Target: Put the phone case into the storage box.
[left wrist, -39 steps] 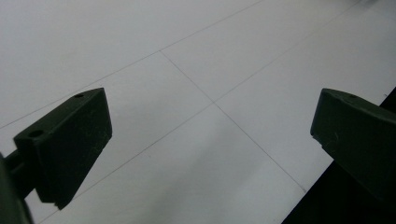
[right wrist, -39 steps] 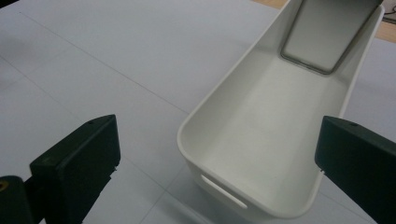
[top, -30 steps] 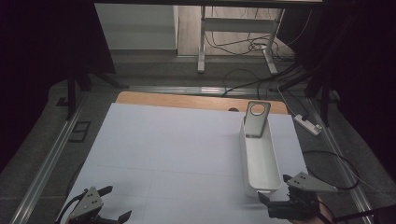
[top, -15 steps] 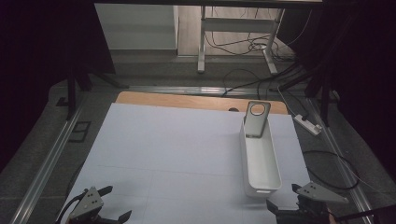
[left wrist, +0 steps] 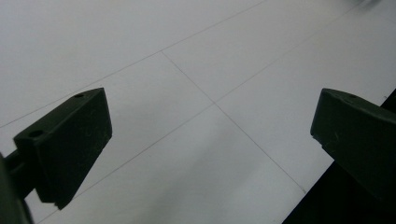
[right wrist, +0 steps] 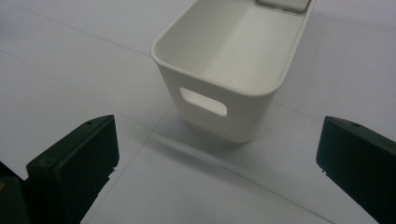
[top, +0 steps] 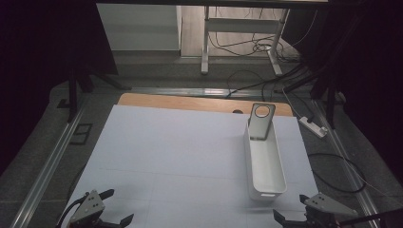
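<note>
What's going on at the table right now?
A person holds a gripper in each hand at the near edge of the white table. The right gripper is open, apart from the long white bin and facing its near end with the handle slot. A grey plate with a round hole leans in the bin's far end. The left gripper is open over bare tabletop.

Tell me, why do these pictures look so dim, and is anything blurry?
High view: the room is dark, and the white table cover is the brightest area. Right gripper view: the white bin is sharp and casts a soft shadow toward the camera. Left gripper view: the near black jaws look slightly soft, while the thin lines on the cover stay clear.
</note>
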The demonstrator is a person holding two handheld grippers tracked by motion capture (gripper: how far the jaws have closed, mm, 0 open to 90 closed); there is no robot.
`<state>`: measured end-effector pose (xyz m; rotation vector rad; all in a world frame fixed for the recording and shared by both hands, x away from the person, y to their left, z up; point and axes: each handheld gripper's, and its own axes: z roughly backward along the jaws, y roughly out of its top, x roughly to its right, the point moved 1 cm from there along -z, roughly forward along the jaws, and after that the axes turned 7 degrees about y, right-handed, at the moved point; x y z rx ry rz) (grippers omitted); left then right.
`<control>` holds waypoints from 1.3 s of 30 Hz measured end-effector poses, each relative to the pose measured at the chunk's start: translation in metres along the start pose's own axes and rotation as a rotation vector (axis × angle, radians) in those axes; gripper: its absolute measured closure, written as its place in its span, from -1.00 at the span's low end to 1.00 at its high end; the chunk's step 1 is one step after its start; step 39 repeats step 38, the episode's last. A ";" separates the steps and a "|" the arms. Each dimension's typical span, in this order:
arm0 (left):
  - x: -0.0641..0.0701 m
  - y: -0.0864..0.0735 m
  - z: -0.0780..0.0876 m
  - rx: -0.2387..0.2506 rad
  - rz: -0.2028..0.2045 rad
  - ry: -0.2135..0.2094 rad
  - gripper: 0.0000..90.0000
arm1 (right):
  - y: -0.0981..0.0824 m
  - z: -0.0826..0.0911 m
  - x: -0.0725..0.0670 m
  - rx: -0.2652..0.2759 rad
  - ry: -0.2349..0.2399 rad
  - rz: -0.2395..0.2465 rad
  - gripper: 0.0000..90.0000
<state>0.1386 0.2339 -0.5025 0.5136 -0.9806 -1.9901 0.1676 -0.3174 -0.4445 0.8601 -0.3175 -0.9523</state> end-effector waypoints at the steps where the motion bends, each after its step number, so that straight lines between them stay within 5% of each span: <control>1: 0.000 0.000 0.000 0.001 0.000 0.001 -1.00 | -0.001 0.000 0.000 -0.001 -0.005 0.002 -1.00; 39: -0.001 0.000 0.002 0.021 0.006 -0.011 -1.00 | -0.036 -0.009 0.001 -0.089 -0.100 -0.015 -1.00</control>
